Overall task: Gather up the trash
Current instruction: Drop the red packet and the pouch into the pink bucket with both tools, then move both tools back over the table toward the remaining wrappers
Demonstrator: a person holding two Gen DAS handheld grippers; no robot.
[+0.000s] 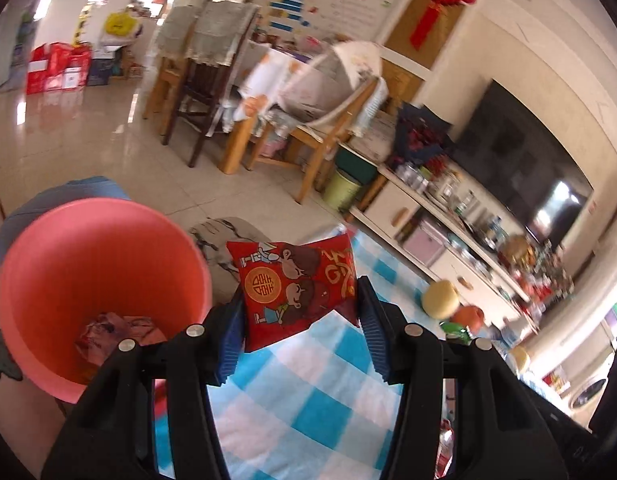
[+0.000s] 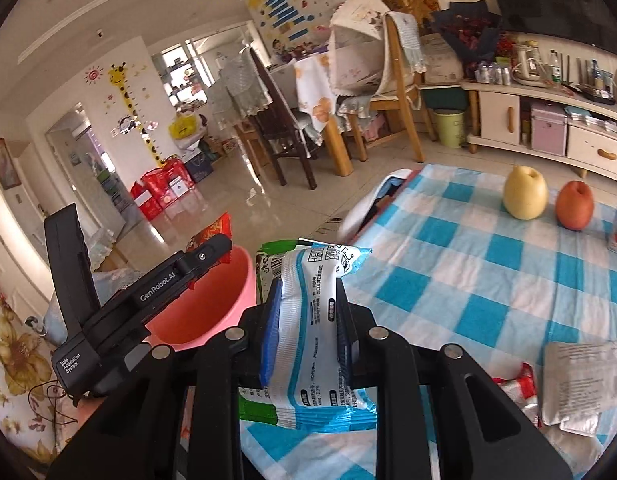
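Left wrist view, left to right. Pink bucket: round, open-topped, at the left edge of the surface, which is covered in a blue-and-white check cloth; crumpled reddish wrappers lie at its bottom. Left claw: black body, blue ribbed pads, pinching a red snack packet printed with cartoon children and a gold roundel; the packet is held off the cloth, just beside the bucket's rim, not over its opening. Pale yellow pear, orange-red apple and a green wrapper: grouped on the far right part of the cloth, blurred.

Right wrist view, left to right. Left claw: seen side-on, lettered casing, its tip above the pink bucket with the red snack packet showing at the fingers. Right claw: pressed onto a white-and-blue printed wrapper, which stands upright between the pads; a green wrapper sits against it on the left side, whether gripped too cannot be told. Pear and apple: upright on the cloth, side by side, well apart from the claw. Silver-grey packet with a red-and-white wrapper beneath its left edge: lying near the right edge of the surface.
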